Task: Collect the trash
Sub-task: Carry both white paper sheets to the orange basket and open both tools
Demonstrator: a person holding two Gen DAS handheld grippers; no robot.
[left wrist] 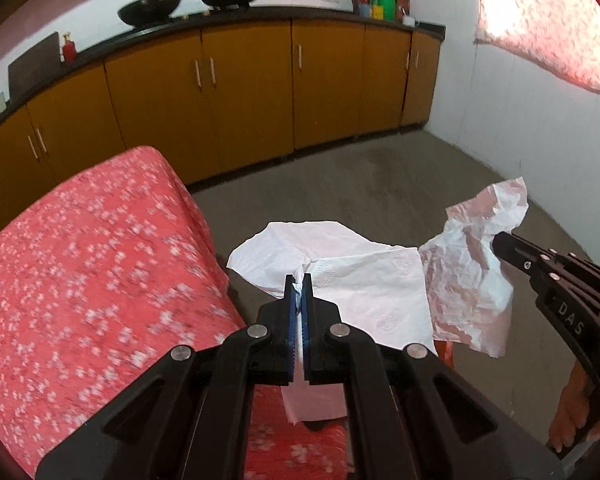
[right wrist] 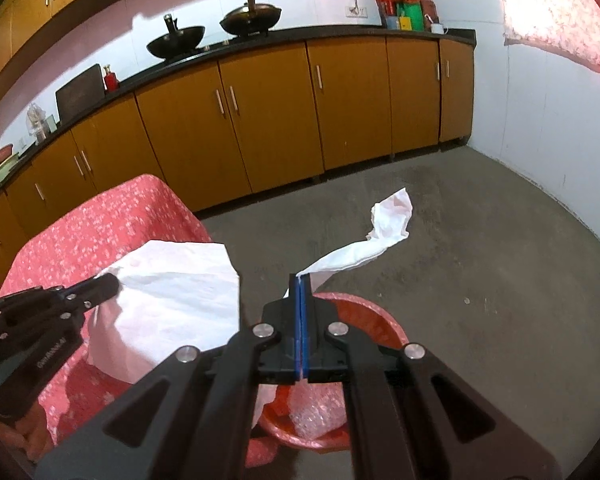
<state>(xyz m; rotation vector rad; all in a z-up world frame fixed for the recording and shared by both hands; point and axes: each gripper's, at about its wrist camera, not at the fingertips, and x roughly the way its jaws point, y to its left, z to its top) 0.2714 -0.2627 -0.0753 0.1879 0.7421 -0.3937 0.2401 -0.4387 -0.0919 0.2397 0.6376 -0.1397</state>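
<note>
left gripper (left wrist: pixel 299 280), black with blue pads, is clamped on a flat white embossed paper napkin (left wrist: pixel 360 280), and the sheet fans out ahead of the fingertips, up in the air beside the table draped in a red cloth with small white flowers (left wrist: pixel 100 260). a strip of the same napkin hangs down below the jaws. over on the right of this view, the right gripper (left wrist: pixel 500 242) comes in from the edge, biting a crumpled white tissue (left wrist: pixel 468 280) that billows out, just beside the napkin, their edges overlapping in this view.

switch to the right wrist view: the right gripper (right wrist: pixel 301 278) has its blue pads pressed together with the twisted white tissue (right wrist: pixel 364 246) pinched between them, the loose end curling up and away over the grey concrete floor (right wrist: pixel 480 260). directly under the jaws sits a round red plastic basin (right wrist: pixel 380 320) on the floor, right beside the hanging cloth, with what looks like clear bubble wrap (right wrist: pixel 320 412) already inside. at the left, the left gripper (right wrist: pixel 112 282) holds the broad napkin (right wrist: pixel 180 300) out over the corner of the red-clothed table (right wrist: pixel 100 220).

behind it all, a run of orange-brown cabinet doors (right wrist: pixel 260 128) under a dark counter, two black woks (right wrist: pixel 176 42) up on top, and a white wall to the right.
</note>
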